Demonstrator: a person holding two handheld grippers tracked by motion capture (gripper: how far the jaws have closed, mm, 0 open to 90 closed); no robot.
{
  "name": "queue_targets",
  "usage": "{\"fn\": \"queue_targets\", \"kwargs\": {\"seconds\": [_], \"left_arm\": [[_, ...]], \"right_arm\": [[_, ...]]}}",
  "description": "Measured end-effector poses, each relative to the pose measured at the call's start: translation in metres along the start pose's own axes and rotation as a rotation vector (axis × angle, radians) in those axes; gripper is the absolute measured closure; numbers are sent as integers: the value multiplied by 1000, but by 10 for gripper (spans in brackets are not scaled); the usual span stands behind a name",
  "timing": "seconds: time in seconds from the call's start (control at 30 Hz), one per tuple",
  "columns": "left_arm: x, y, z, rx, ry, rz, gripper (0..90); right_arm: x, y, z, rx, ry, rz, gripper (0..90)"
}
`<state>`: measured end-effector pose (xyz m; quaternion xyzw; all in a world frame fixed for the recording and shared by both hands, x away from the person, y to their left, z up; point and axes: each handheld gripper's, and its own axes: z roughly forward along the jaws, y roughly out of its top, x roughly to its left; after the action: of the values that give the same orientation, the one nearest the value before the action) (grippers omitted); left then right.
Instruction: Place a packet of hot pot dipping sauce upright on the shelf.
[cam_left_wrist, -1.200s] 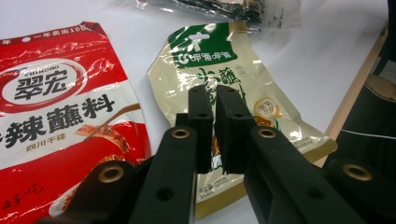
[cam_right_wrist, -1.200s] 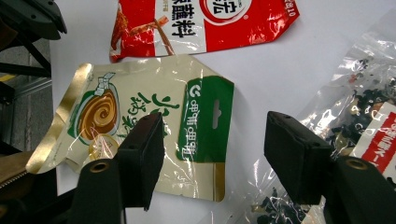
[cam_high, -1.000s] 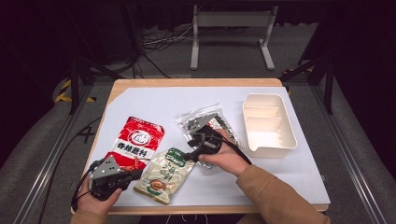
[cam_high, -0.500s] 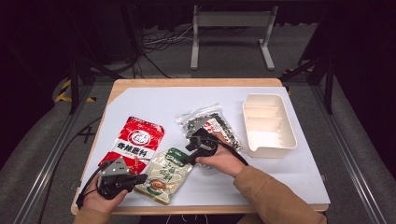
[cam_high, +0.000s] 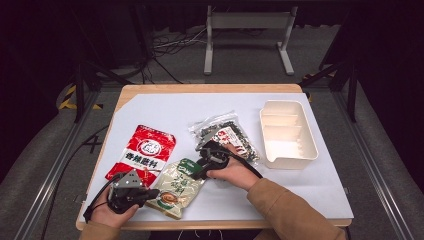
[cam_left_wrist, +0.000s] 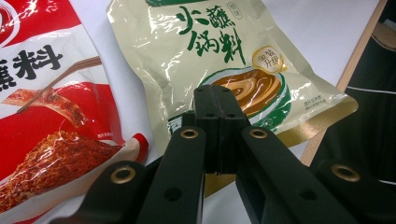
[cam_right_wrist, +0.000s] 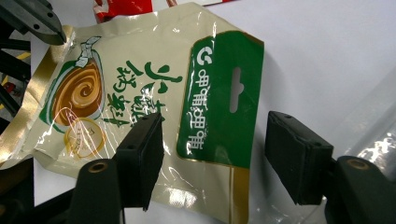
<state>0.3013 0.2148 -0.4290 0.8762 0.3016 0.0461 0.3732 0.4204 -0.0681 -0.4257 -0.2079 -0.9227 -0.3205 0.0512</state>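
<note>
The worktop (cam_high: 165, 107) carries a cream divided tray (cam_high: 288, 131) at the right, a red sauce packet (cam_high: 142, 152) at the left and a clear bag of dark dried food (cam_high: 227, 135) partly covered by the right hand. The beige-green sauce pouch (cam_high: 177, 186) lies between the hands. The right tongs (cam_right_wrist: 212, 156) stand wide apart over its green header; the left tongs (cam_left_wrist: 215, 100) are pressed together, empty, at its lower end.

Glossy crinkled plastic sauce pouch (cam_right_wrist: 140, 98) — matt white table cover (cam_high: 200, 107)
</note>
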Motion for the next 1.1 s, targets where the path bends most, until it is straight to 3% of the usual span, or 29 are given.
{"fn": "queue_targets", "kwargs": {"seconds": [0.27, 0.37, 0.47, 0.6, 0.67, 0.8, 0.93, 1.1], "left_arm": [[0, 0, -4, -28, 10, -1, 900], [0, 0, -5, -34, 12, 8, 900], [-1, 0, -5, -36, 14, 7, 900], [0, 0, -6, -36, 13, 9, 900], [0, 0, -5, -31, 22, -1, 900], [0, 0, -6, -34, 19, -6, 900], [0, 0, -7, -37, 25, -5, 900], [0, -1, -7, -45, 29, -10, 900]], "right_arm": [[0, 0, 7, 22, 20, -3, 381], [-1, 0, 7, 14, 41, 18, 389], [-1, 0, 7, 17, 54, 26, 442], [-1, 0, 7, 23, 35, 10, 523], [0, 1, 7, 29, -22, -20, 636], [1, 1, 7, 41, -43, -36, 737], [1, 1, 8, 48, -10, -30, 885], [2, 1, 7, 47, -7, -36, 895]]}}
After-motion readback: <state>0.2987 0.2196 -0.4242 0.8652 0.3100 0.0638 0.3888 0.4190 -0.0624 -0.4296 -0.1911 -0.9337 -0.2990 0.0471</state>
